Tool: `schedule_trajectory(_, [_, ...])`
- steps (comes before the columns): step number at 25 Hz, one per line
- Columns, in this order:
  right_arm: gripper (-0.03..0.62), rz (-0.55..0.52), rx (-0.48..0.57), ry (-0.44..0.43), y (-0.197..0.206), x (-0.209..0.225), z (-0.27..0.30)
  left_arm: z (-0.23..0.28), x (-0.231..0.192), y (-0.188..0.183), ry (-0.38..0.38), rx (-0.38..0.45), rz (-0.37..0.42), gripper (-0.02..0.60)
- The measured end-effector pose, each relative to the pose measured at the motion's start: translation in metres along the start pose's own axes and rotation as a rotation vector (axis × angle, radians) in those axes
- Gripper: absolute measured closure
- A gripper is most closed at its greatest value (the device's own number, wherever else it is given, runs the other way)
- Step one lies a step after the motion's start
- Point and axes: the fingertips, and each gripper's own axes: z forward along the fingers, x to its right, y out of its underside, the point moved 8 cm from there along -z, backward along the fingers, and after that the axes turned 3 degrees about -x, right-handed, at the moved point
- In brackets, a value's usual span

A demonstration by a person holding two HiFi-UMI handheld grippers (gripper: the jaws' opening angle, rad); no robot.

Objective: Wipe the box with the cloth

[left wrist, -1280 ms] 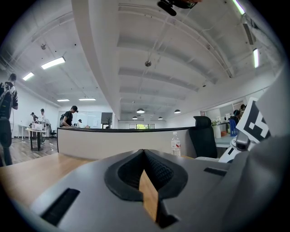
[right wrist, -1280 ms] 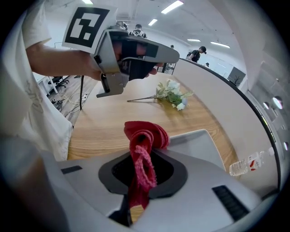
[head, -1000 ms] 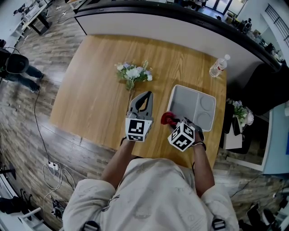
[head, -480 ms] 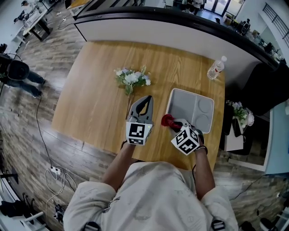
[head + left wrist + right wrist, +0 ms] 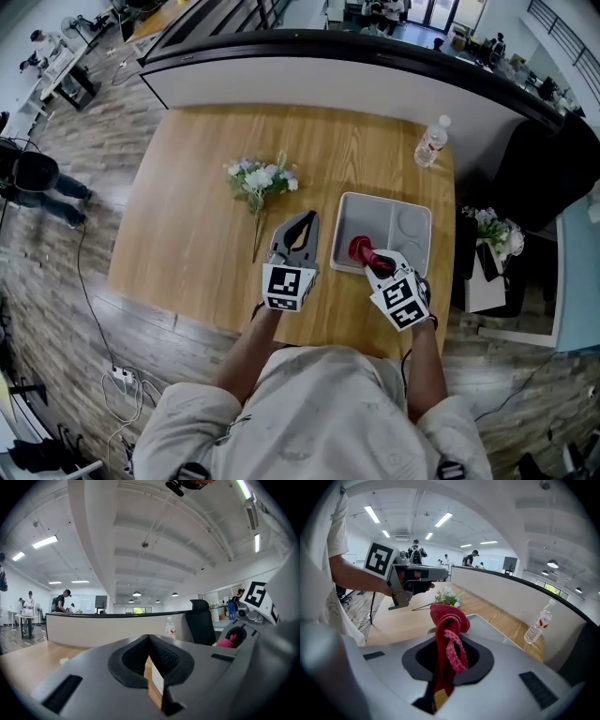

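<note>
A grey shallow box (image 5: 403,217) lies on the wooden table, right of centre in the head view. My right gripper (image 5: 367,255) is shut on a red cloth (image 5: 360,249), which hangs over the box's near left corner. In the right gripper view the cloth (image 5: 448,621) is bunched between the jaws, with the box rim (image 5: 487,620) just beyond. My left gripper (image 5: 302,223) rests to the left of the box, jaws shut with nothing in them. The left gripper view shows its fingers meeting (image 5: 149,639) and the cloth (image 5: 228,642) at the right.
A bunch of white flowers (image 5: 258,178) lies left of the box, stem toward me. A water bottle (image 5: 429,142) stands at the table's far right edge. A curved counter (image 5: 309,66) runs behind the table and a black chair (image 5: 201,620) stands to the right.
My right gripper has carried the red cloth from beside the box's left edge to over its near left corner. The left gripper has barely moved.
</note>
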Motion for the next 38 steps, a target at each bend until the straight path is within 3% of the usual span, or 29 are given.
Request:
schedule_trajectory(6, [0.531, 0.094, 0.074, 0.112, 0.012, 0.029, -0.027, 0.01, 0.012, -0.005, 0.038, 0.018, 0.027, 0.574])
schedule_trajectory(17, [0.53, 0.254, 0.248, 0.411, 0.025, 0.078, -0.084, 0.01, 0.027, -0.013, 0.072, 0.034, -0.002, 0.574])
schedule_trajectory(27, [0.53, 0.407, 0.455, 0.559, 0.016, 0.102, -0.126, 0.02, 0.027, -0.028, 0.087, 0.032, -0.016, 0.574])
schedule_trajectory(32, [0.53, 0.558, 0.599, 0.53, 0.013, 0.115, -0.138, 0.022, 0.022, -0.038, 0.07, 0.056, -0.003, 0.574])
schedule_trajectory(34, [0.53, 0.572, 0.622, 0.566, 0.011, 0.12, -0.143, 0.023, 0.02, -0.044, 0.061, 0.07, 0.006, 0.574])
schedule_trajectory(38, [0.53, 0.505, 0.595, 0.736, 0.009, 0.124, -0.15, 0.023, 0.017, -0.058, 0.024, 0.11, 0.055, 0.574])
